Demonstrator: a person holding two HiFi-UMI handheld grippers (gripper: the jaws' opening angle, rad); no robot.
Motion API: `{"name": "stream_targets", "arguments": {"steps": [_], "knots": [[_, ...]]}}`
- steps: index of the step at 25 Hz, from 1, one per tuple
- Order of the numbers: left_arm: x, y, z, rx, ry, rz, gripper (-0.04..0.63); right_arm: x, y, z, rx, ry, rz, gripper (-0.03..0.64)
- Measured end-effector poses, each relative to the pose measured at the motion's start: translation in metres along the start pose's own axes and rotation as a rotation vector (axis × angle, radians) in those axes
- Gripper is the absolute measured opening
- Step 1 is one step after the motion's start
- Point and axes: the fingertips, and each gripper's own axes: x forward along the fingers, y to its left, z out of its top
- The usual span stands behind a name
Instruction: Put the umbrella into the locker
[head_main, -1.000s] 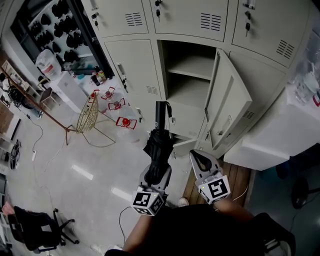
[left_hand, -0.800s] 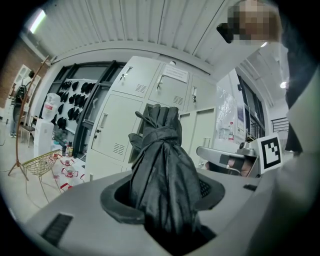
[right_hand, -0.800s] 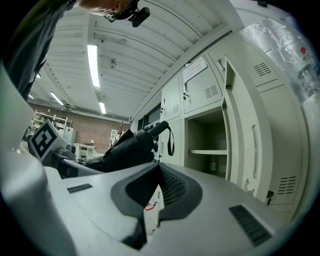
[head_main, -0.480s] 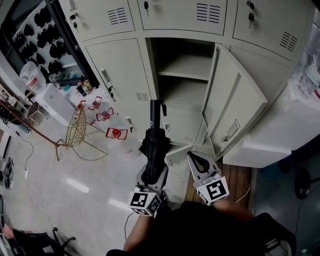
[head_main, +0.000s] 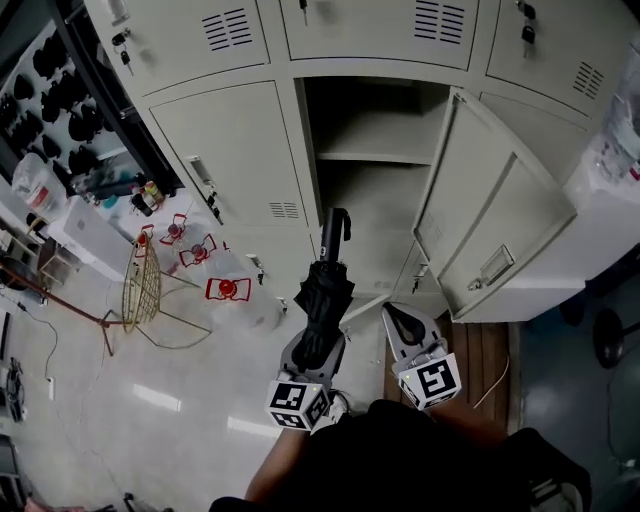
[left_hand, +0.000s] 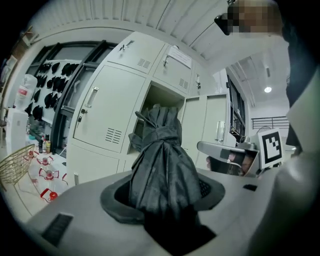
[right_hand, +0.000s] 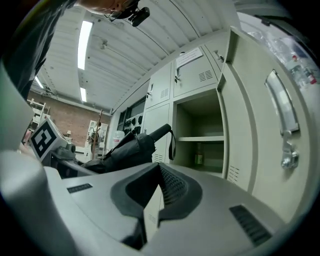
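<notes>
A folded umbrella (head_main: 323, 300) is seen clamped in the left gripper (head_main: 314, 347) just outside the open locker (head_main: 372, 205), the right gripper (head_main: 402, 322) empty with jaws together; its handle could be snagged on the shelf (head_main: 370, 157) if lifted.

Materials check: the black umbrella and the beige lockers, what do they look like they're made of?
Black folded umbrella: matte woven synthetic fabric, judging by its soft creases and gathered folds; the handle looks like hard plastic, though that is less certain. Beige lockers: probably painted sheet metal with a satin finish, going by the punched vent slots, thin flat doors and crisp folded edges.
</notes>
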Motion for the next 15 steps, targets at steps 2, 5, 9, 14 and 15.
{"name": "stream_targets", "arguments": {"steps": [2,5,9,14,15], "knots": [[0.006,0.009,0.001,0.004,0.004,-0.024,0.236,0.005,0.0,-0.001,-0.003,0.006,-0.031,-0.002],[0.015,0.019,0.001,0.007,0.031,-0.052,0.236,0.011,-0.001,-0.004,-0.006,0.02,-0.076,-0.002],[0.03,0.03,-0.002,0.027,0.085,-0.07,0.235,0.018,0.002,-0.011,-0.011,0.039,-0.113,-0.002],[0.053,0.043,0.003,0.072,0.086,-0.08,0.233,0.025,0.0,-0.017,-0.024,0.059,-0.141,-0.002],[0.059,0.046,0.005,0.074,0.086,-0.08,0.233,0.026,-0.003,-0.016,-0.029,0.056,-0.15,-0.002]]}}
